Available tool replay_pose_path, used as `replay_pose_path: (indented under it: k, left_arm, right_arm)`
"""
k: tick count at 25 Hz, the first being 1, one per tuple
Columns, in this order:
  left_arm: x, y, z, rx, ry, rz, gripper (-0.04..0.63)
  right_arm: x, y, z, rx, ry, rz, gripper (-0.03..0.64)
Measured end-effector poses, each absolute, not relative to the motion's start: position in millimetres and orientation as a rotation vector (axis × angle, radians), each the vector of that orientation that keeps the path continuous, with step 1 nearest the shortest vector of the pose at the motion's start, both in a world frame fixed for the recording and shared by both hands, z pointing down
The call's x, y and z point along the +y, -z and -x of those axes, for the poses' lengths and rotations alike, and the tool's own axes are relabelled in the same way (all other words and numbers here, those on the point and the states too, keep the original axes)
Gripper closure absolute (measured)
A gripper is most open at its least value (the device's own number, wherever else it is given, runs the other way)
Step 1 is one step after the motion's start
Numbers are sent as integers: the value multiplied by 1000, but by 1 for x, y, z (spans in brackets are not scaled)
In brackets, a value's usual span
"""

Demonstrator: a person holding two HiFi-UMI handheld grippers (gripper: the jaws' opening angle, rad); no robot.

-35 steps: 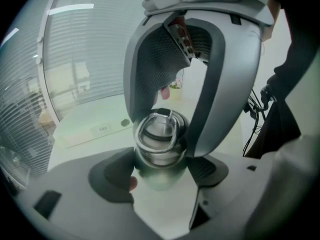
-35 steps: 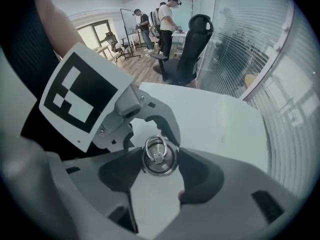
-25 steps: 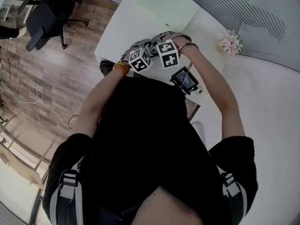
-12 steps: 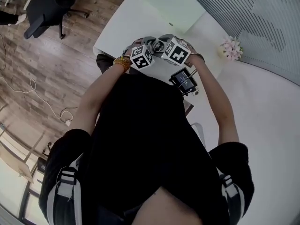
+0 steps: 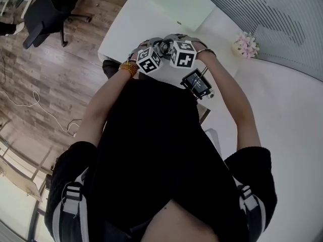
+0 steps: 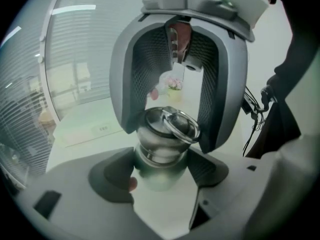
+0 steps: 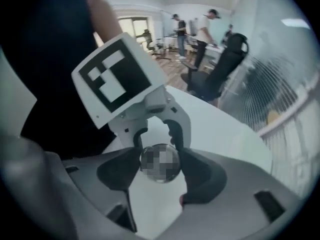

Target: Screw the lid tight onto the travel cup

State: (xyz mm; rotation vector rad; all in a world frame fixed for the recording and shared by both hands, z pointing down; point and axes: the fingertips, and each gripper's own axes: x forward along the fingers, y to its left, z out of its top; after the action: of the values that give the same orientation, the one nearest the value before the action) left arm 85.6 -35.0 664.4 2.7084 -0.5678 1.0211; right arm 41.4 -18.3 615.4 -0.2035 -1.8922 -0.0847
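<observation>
Currently the travel cup (image 6: 156, 176) is held off the table (image 5: 136, 19), in front of the person's chest, between two hand-held grippers that meet close together.

Left gripper (image 6: 161, 160): its dark pads (image 6: 114, 176) sit against the cup's steel body from either side, below the neck. The grip is wide, spanning the full body, and the cup is held firmly.

Right gripper (image 7: 160, 160): it comes down on the cup from above. Its jaws have just been closing, with the lid (image 6: 162, 120) between them. The pads (image 7: 206, 176) lie against the lid's rim on both sides, so the grip is likewise wide.

Lid: it is seated on the cup's mouth. A metal ring (image 6: 181, 126) on its top leans toward the right side of the left gripper view. How far the lid is screwed home cannot be told.

Head view: the two marker cubes stand side by side just above the table's near edge, and the cup between them is almost wholly hidden.

Surroundings:
- A small device with a screen (image 5: 198, 83) lies on the table near the person's right forearm.
- A small bunch of pink flowers (image 5: 247, 44) stands well apart, toward the far right.
- A pale green sheet (image 5: 176, 4) lies at the table's far end.
- A black office chair (image 5: 48, 6) stands on the wooden floor to the left.
- People (image 7: 205, 24) stand in the background of the right gripper view.
</observation>
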Motion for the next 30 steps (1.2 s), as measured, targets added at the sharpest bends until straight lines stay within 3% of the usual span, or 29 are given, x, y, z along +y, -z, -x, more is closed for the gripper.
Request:
replay_pose_path:
  k: [3, 6, 11, 15, 21, 30]
  left_arm:
    - [-35, -665, -85, -576, -1021, -2699, 256]
    - [-35, -665, -85, -579, -1020, -2689, 256]
    - [-35, -665, -85, -583, -1026, -2684, 256]
    - [-36, -666, -84, -585, -1022, -2688, 256]
    - [-37, -666, -85, -585, -1024, -2681, 256]
    - [-37, -667, -85, -585, -1031, -2678, 256]
  right_arm:
    - [-9, -619, -45, -1821, 346, 402, 357]
    - [-9, -620, -46, -1791, 397, 437, 356]
    - [-19, -608, -44, -1971, 120, 172, 318]
    - [-29, -597, -42, -2077, -231, -160, 324]
    - [-35, -611, -42, -1966, -288, -376, 354]
    - [-20, -617, -45, -1859, 56, 123, 359]
